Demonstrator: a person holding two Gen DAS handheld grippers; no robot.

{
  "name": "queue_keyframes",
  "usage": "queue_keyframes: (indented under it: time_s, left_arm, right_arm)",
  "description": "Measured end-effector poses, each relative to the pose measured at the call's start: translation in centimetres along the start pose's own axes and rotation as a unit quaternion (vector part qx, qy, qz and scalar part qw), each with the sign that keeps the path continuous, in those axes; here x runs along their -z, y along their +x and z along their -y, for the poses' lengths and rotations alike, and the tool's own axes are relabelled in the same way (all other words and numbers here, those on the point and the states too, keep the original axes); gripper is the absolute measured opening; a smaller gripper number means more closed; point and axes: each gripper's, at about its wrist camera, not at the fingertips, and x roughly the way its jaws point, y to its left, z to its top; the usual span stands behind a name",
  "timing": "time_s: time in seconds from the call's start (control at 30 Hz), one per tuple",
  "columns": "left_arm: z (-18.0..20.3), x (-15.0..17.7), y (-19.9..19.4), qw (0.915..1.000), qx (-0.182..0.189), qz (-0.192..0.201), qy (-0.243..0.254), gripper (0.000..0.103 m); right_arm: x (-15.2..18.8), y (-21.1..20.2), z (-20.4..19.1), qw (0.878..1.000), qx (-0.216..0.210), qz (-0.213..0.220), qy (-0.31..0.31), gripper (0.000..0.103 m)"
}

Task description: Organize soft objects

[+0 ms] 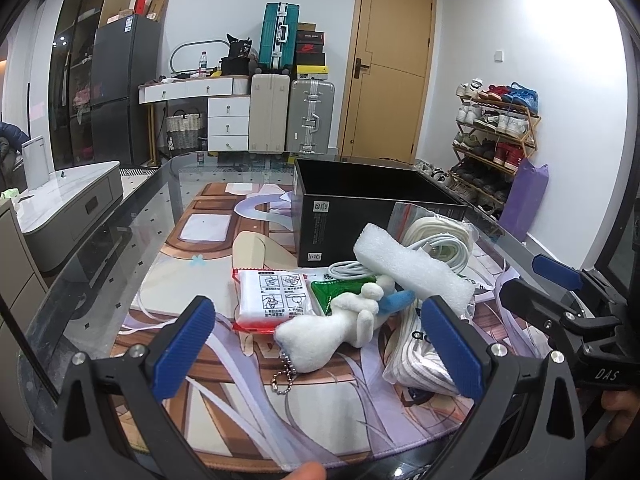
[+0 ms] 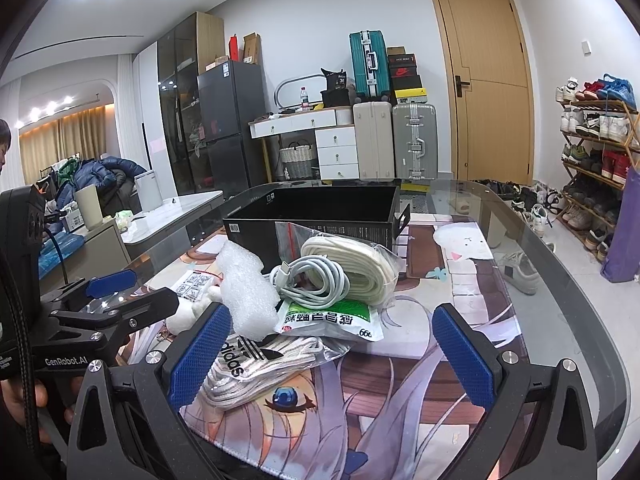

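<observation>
A pile of soft items lies on the printed mat in front of an open black box. My left gripper is open, its blue pads on either side of a white plush toy with a ball chain. Behind the plush are a white pack with a red edge, a green pouch, a white foam block and a coiled white cable. My right gripper is open above bagged striped socks, near the green pouch, foam block, cable and a bagged cream cord.
The mat covers a glass table whose curved edge runs along both sides. Each gripper shows at the edge of the other's view. Beyond the table are a grey cabinet, suitcases, a door and a shoe rack.
</observation>
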Motion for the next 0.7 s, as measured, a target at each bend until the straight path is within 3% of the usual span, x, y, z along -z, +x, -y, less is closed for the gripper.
queue_keyframes:
  time_s: [0.7]
  left_arm:
    - [-0.14,0.32,0.24,1.0,-0.005,-0.001,0.005,0.103]
  right_arm:
    - [-0.11,-0.12,0.22,1.0,0.001,-0.005,-0.001,0.102]
